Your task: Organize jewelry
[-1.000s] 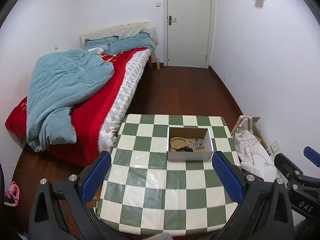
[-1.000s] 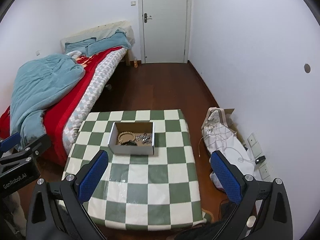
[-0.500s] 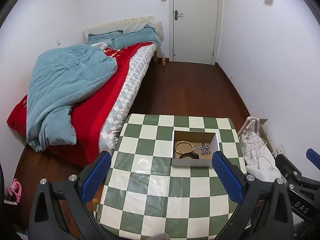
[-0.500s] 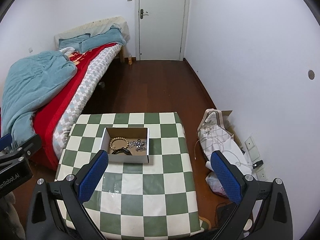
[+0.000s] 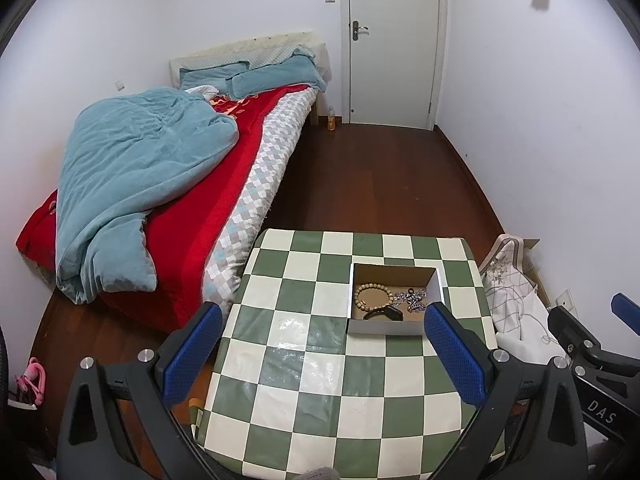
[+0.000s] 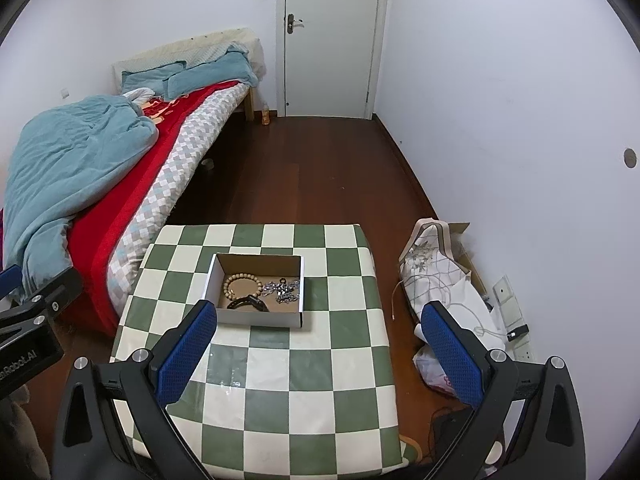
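Over the last second both views have drawn back from the box (image 6: 256, 290), all jewelry (image 6: 260, 290) lying inside it near the surface's (image 6: 280, 380) far edge, while the left tool (image 5: 322, 350) and right tool (image 6: 318, 350) hang spread and empty.

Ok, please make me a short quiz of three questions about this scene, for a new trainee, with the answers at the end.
1. True or false: the beaded bracelet lies inside the cardboard box.
2. Multiple choice: what is the state of the left gripper and the right gripper? A) both open and empty B) both shut on jewelry C) one holds the box
3. Fill in: the box stands on the ____ table.

Key
1. True. It lies at the box's left side, next to the silver chain pieces and a black band.
2. A.
3. Green-and-white checkered.
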Demonstrator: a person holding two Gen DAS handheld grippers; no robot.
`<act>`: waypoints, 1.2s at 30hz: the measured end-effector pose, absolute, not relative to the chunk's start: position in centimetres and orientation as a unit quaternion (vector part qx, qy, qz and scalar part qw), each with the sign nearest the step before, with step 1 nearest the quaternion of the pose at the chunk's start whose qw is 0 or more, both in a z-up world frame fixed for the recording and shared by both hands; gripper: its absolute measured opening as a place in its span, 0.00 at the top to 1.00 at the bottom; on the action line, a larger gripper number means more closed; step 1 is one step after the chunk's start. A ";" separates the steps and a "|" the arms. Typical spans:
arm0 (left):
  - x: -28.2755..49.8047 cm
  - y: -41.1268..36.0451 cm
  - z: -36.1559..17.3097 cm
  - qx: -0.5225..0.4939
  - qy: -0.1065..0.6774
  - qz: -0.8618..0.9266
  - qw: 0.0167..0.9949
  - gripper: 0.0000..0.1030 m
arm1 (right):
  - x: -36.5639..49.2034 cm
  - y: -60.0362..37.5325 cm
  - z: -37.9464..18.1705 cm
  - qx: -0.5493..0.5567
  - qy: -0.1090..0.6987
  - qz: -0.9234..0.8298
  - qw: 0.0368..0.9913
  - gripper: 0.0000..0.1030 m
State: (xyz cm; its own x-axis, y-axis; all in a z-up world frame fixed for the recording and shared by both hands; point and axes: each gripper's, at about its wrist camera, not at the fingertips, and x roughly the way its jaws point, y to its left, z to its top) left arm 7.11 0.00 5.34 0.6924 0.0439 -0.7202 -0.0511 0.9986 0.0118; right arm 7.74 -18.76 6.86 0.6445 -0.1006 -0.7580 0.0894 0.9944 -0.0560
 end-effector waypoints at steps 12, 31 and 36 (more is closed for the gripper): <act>6.4 -0.3 6.2 -0.001 0.381 0.025 0.924 0.00 | 7.4 -18.4 7.8 -0.007 0.411 -0.046 0.911 0.00; 6.0 -0.3 6.6 -0.001 0.381 0.021 0.924 0.00 | 7.1 -18.0 8.3 -0.003 0.410 -0.042 0.911 0.00; 6.1 -0.3 6.5 -0.001 0.382 0.021 0.924 0.00 | 7.0 -18.0 8.3 -0.004 0.409 -0.042 0.912 0.00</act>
